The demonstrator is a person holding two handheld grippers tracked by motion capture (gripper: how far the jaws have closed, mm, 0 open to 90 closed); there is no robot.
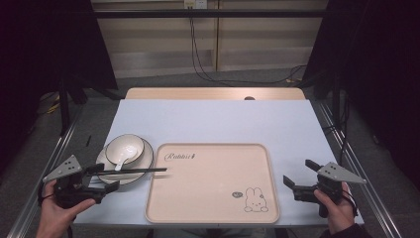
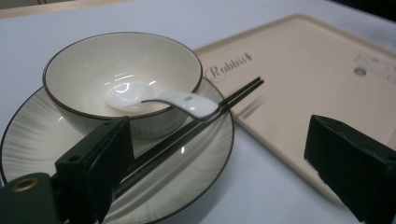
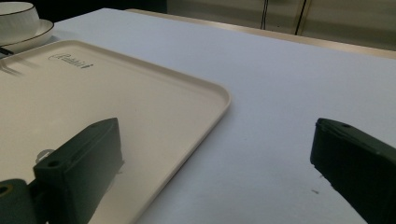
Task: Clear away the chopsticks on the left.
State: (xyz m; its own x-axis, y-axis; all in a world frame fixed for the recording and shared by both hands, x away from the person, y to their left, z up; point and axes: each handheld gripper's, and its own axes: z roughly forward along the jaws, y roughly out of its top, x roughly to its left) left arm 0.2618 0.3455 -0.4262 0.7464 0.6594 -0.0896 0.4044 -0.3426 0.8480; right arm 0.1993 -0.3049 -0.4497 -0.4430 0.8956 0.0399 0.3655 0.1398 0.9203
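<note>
This looks like a lab or recording studio rather than a home. Black curtains (image 1: 44, 44) hang at 10 and 2 o'clock around a metal frame (image 1: 208, 13). Loose cables (image 1: 208, 74) run across the grey floor at 12 o'clock. The pale table (image 1: 213, 119) carries staged tableware, and the wall panelling (image 1: 163, 44) behind is bare.

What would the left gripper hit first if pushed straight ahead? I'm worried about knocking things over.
Probably the chopsticks, which lie across the plate beside the left gripper's open jaws. The bowl stands just behind. Depth is uncertain.
</note>
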